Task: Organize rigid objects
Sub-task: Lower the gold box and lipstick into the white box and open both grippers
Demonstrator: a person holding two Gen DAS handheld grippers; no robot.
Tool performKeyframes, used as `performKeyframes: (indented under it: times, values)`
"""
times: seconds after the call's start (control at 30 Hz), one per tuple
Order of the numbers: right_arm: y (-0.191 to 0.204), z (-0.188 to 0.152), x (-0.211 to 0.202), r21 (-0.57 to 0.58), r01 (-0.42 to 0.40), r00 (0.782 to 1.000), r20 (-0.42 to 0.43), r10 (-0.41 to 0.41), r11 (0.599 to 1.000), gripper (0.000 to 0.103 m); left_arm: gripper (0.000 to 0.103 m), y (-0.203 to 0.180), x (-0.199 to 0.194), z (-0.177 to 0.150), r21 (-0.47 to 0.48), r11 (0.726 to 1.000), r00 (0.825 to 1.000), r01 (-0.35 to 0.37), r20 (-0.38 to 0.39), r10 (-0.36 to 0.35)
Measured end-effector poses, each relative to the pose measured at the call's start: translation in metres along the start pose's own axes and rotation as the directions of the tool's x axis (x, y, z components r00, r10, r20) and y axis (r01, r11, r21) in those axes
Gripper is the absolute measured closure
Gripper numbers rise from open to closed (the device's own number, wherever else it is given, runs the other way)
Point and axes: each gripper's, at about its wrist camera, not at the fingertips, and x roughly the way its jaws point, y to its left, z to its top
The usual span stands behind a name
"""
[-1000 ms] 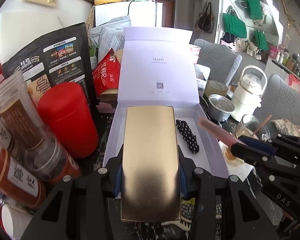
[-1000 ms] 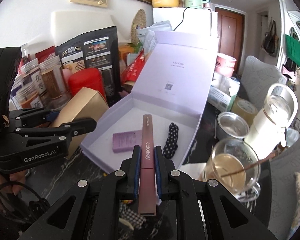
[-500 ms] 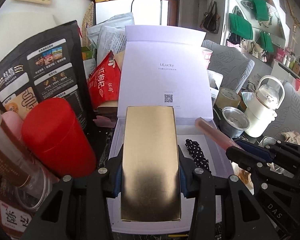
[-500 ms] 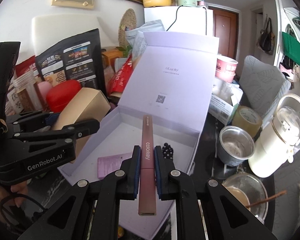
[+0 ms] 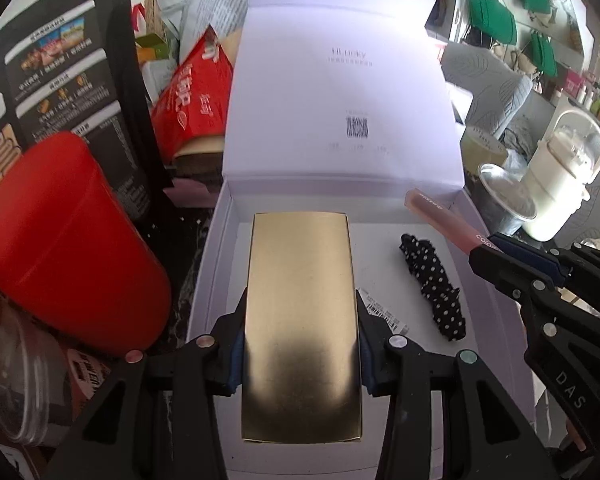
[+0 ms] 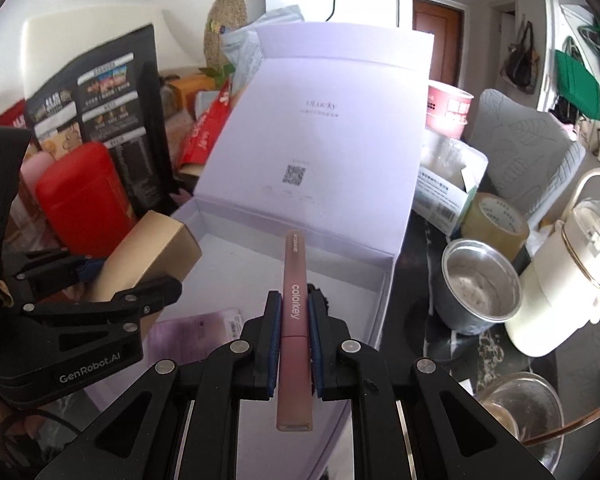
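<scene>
The flat gold rectangular cardboard box (image 5: 302,312), clamped at its long sides by the left gripper (image 5: 300,344), hangs over the open lavender gift box (image 5: 220,248), centre frame. Lower it level onto bare floor, left of the black polka-dot scrunchie (image 5: 432,280). The right gripper (image 6: 294,344) pinches the slim pink cosmetic tube (image 6: 294,320); lay that alongside.

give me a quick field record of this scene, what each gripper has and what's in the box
left gripper: shut on gold box, held over the tray
right gripper: shut on pink colorkey tube, pointing into the tray
container: lavender gift box, lid open and upright
already inside: polka-dot scrunchie, purple packet
left of container: red canister
right of container: steel cup, white kettle
</scene>
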Motion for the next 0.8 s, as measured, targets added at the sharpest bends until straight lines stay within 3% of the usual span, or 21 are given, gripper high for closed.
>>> performKeyframes:
  times: [0.37, 0.6, 0.7, 0.77, 0.8]
  values:
    - [0.007, -0.012, 0.027, -0.030, 0.018, 0.996, -0.086, -0.021, 0.999, 0.090, 0.060, 0.002, 0.026, -0.009, -0.023, 1.000, 0.994, 0.019, -0.104, -0.022]
    - [0.008, -0.013, 0.030, -0.032, 0.015, 0.994, -0.103, -0.018, 0.999, 0.089, 0.060, 0.004, 0.030, -0.011, -0.030, 0.999, 0.992, -0.027, -0.127, 0.023]
    - [0.008, -0.012, 0.028, -0.041, 0.029, 0.995, -0.092, -0.033, 0.999, 0.086, 0.060, 0.004, 0.032, -0.010, -0.035, 0.999, 0.990, -0.036, -0.137, 0.031]
    - [0.008, -0.011, 0.027, -0.041, 0.030, 0.995, -0.090, -0.033, 0.999, 0.077, 0.059, 0.001, 0.033, -0.008, -0.033, 0.998, 0.989, -0.044, -0.143, 0.039]
    - [0.009, -0.011, 0.027, -0.042, 0.028, 0.995, -0.090, -0.031, 0.999, 0.076, 0.059, 0.001, 0.033, -0.007, -0.034, 0.998, 0.988, -0.047, -0.149, 0.042]
